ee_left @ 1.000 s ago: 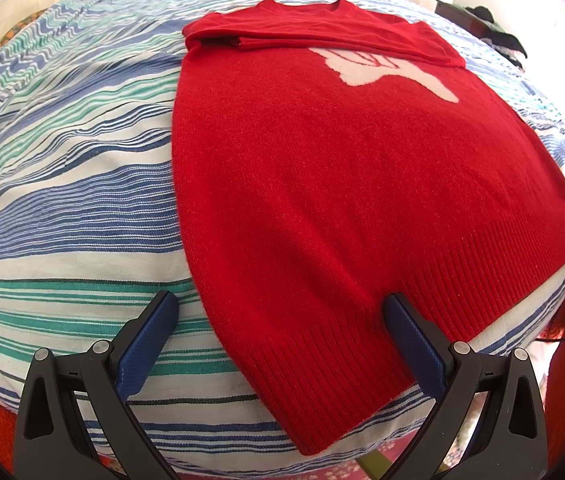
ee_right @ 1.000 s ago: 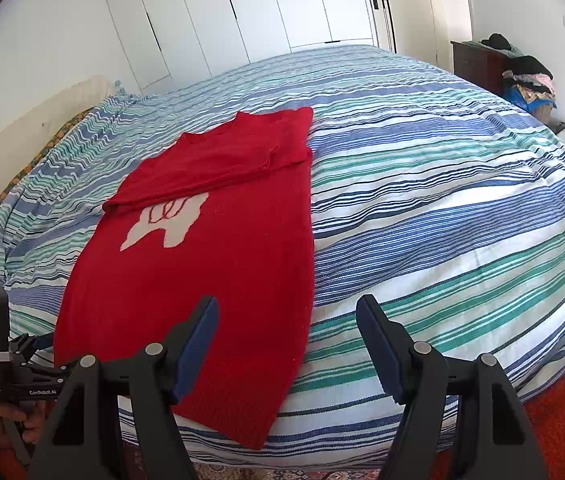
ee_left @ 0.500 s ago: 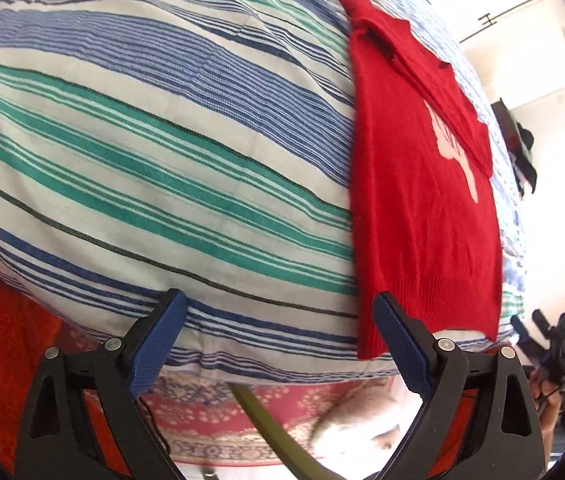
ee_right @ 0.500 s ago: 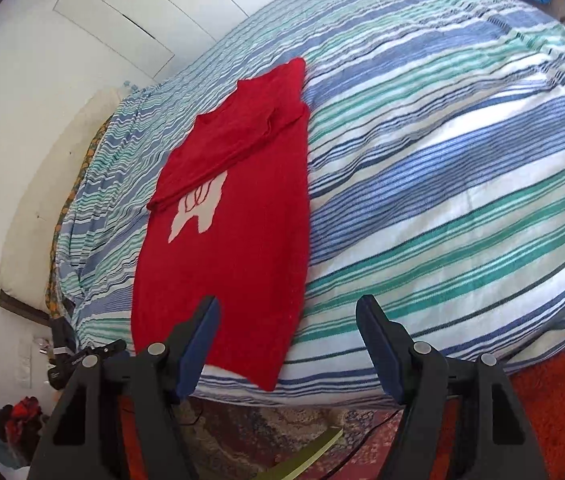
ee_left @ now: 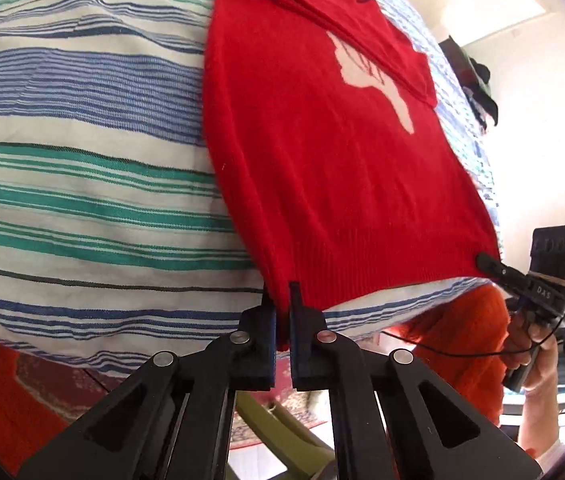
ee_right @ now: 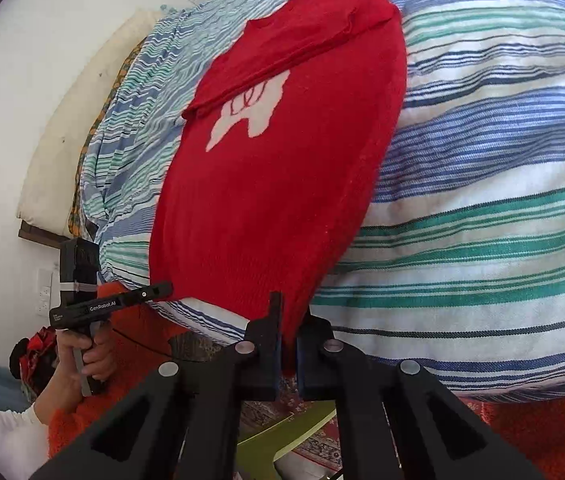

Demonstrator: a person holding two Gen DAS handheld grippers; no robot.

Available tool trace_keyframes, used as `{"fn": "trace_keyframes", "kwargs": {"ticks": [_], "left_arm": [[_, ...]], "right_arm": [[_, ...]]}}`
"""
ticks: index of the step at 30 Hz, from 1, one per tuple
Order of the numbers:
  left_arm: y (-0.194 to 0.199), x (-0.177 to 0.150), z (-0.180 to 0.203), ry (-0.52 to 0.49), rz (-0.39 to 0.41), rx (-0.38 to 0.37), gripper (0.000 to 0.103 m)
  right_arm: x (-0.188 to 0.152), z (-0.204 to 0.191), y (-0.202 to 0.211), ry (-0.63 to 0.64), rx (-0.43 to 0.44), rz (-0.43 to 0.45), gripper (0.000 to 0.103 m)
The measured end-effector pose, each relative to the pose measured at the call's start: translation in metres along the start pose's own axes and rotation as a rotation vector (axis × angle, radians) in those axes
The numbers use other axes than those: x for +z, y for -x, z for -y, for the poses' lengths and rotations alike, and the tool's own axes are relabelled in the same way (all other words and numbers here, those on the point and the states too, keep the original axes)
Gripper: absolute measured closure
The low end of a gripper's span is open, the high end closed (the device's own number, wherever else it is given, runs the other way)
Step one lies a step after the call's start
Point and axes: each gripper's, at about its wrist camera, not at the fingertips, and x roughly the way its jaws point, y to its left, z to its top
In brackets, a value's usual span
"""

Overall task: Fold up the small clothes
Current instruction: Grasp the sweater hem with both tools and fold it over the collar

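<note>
A red knitted sweater (ee_left: pixel 322 152) with a white figure on its front lies flat on the striped bed, sleeves folded across the chest; it also shows in the right wrist view (ee_right: pixel 266 184). Its ribbed hem hangs over the bed's near edge. My left gripper (ee_left: pixel 281 300) is shut on the hem's left corner. My right gripper (ee_right: pixel 288 316) is shut on the hem's right corner. Each gripper shows in the other's view: the right one (ee_left: pixel 490 264) at the far hem corner, the left one (ee_right: pixel 162 289) likewise.
The bed cover (ee_left: pixel 82 184) has blue, green and white stripes. Below the bed edge lie an orange rug (ee_right: pixel 522 424), a patterned rug (ee_left: pixel 294 400) and a yellow-green strip (ee_right: pixel 266 444). A pillow (ee_right: pixel 66 152) lies at the bed's far left, against a white wall.
Both grippers dropped to the bed's near edge, moved onto the sweater's hem corners and went from open to shut on them.
</note>
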Motion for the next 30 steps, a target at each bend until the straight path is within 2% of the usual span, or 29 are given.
{"fn": "trace_keyframes", "kwargs": {"ticks": [2, 4, 8, 12, 15, 17, 18, 19, 20, 21, 23, 26, 27, 29, 30], "left_arm": [[0.017, 0.01, 0.004, 0.027, 0.026, -0.079, 0.101], [0.031, 0.035, 0.008, 0.047, 0.056, -0.131, 0.101], [0.036, 0.122, 0.013, 0.105, 0.118, -0.199, 0.101], [0.02, 0.233, 0.024, 0.121, 0.183, -0.142, 0.101], [0.003, 0.316, 0.03, 0.154, 0.266, -0.068, 0.098], [-0.013, 0.362, 0.023, 0.215, 0.264, 0.007, 0.082], [-0.021, 0.377, 0.016, 0.253, 0.236, 0.063, 0.063], [-0.025, 0.386, 0.01, 0.28, 0.221, 0.117, 0.051], [-0.024, 0.391, 0.003, 0.289, 0.235, 0.149, 0.051], [-0.02, 0.391, -0.003, 0.29, 0.255, 0.165, 0.051], [-0.009, 0.381, -0.011, 0.263, 0.303, 0.167, 0.051], [-0.001, 0.337, -0.002, 0.145, 0.375, 0.166, 0.051], [-0.003, 0.32, 0.004, 0.098, 0.377, 0.143, 0.051], [-0.022, 0.291, 0.021, -0.006, 0.336, 0.089, 0.051], [-0.038, 0.278, 0.028, -0.065, 0.291, 0.095, 0.057]], "right_arm": [[0.008, -0.004, 0.015, -0.019, 0.038, 0.058, 0.098], [0.023, -0.004, 0.027, -0.047, 0.071, 0.119, 0.098], [0.077, 0.003, 0.028, -0.097, 0.091, 0.209, 0.098], [0.163, 0.015, 0.017, -0.12, 0.059, 0.269, 0.098], [0.241, 0.02, 0.003, -0.119, 0.022, 0.312, 0.098], [0.295, 0.023, -0.011, -0.119, 0.021, 0.353, 0.097], [0.317, 0.025, -0.019, -0.117, -0.001, 0.362, 0.093], [0.335, 0.028, -0.026, -0.128, -0.07, 0.373, 0.072], [0.346, 0.033, -0.03, -0.158, -0.134, 0.39, 0.04], [0.351, 0.039, -0.031, -0.189, -0.154, 0.404, 0.032], [0.35, 0.048, -0.028, -0.202, -0.144, 0.425, 0.032], [0.328, 0.049, -0.018, -0.102, -0.159, 0.428, 0.034], [0.317, 0.044, -0.016, -0.046, -0.17, 0.421, 0.035], [0.293, 0.031, -0.017, 0.087, -0.148, 0.383, 0.044], [0.278, 0.025, -0.02, 0.16, -0.117, 0.347, 0.047]]}}
